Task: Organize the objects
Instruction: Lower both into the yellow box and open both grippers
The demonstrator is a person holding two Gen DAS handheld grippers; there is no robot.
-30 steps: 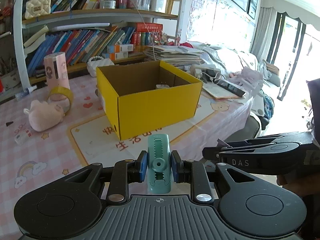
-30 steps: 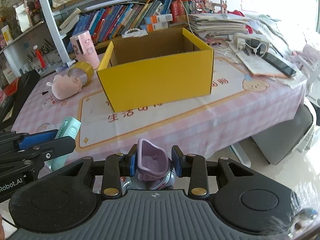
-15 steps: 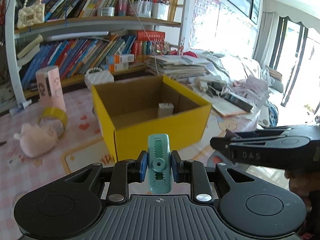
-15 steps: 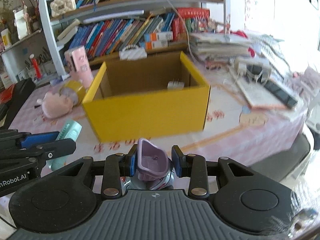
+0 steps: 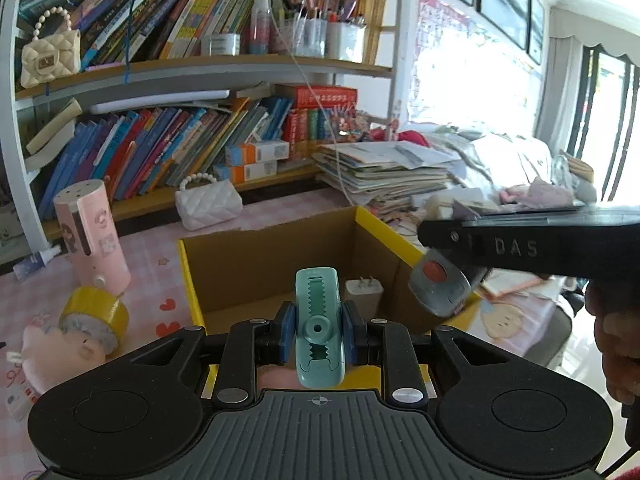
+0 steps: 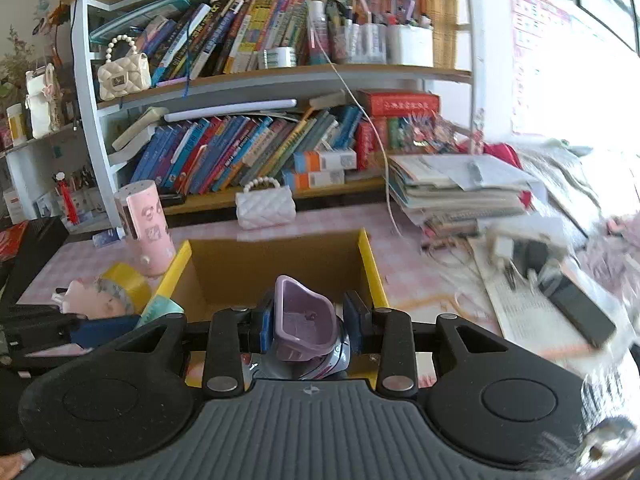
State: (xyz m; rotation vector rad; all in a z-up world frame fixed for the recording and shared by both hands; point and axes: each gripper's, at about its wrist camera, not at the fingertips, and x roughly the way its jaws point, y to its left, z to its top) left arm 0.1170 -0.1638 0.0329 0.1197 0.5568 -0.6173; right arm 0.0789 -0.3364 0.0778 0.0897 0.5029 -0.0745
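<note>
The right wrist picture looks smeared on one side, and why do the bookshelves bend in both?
Right wrist view: the papers and dark device at the right edge are motion-blurred, and the window is blown out white. Left wrist view: sharper, though the window glares there too. In both, the fisheye lens bows the shelf boards into curves.

Strong daylight from the window [image 5: 472,92] at right overexposes that side to white glare, motion blur smears the paper stack [image 6: 460,188] and desk clutter, and fisheye distortion bends the bookshelf [image 6: 256,76].
</note>
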